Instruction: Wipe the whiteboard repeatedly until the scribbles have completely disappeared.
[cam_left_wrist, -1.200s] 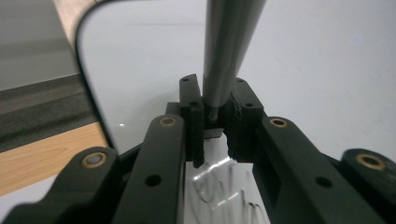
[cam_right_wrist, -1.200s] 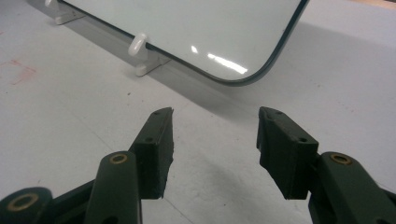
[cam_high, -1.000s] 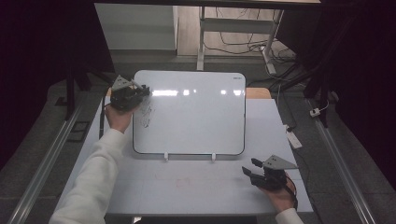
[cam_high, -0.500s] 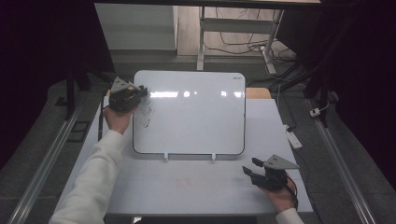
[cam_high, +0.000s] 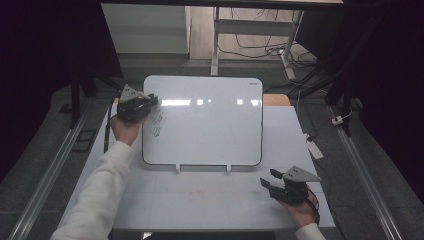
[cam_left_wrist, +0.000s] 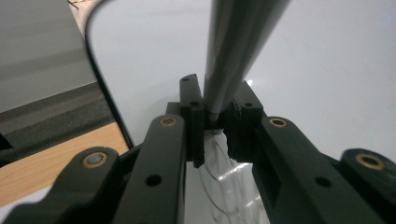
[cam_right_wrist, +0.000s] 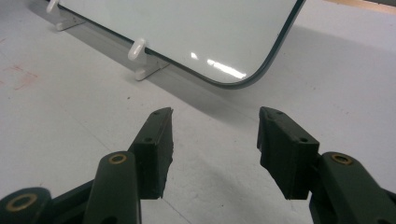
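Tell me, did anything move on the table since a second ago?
Hardly anything. The left gripper stays shut on the dark grey marker pen at the upper left corner of the white rounded whiteboard, beside the scribbled marks; it may have shifted a touch. The right gripper rests open on the white table, unmoved.

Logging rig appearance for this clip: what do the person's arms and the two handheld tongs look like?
Both are black two-jaw tongs, the left tongs and the right tongs, each topped by a grey three-cornered plate. Brass-coloured pins mark the jaw links in the gripper views. A black cable trails from the left one. The left arm wears a long white sleeve.
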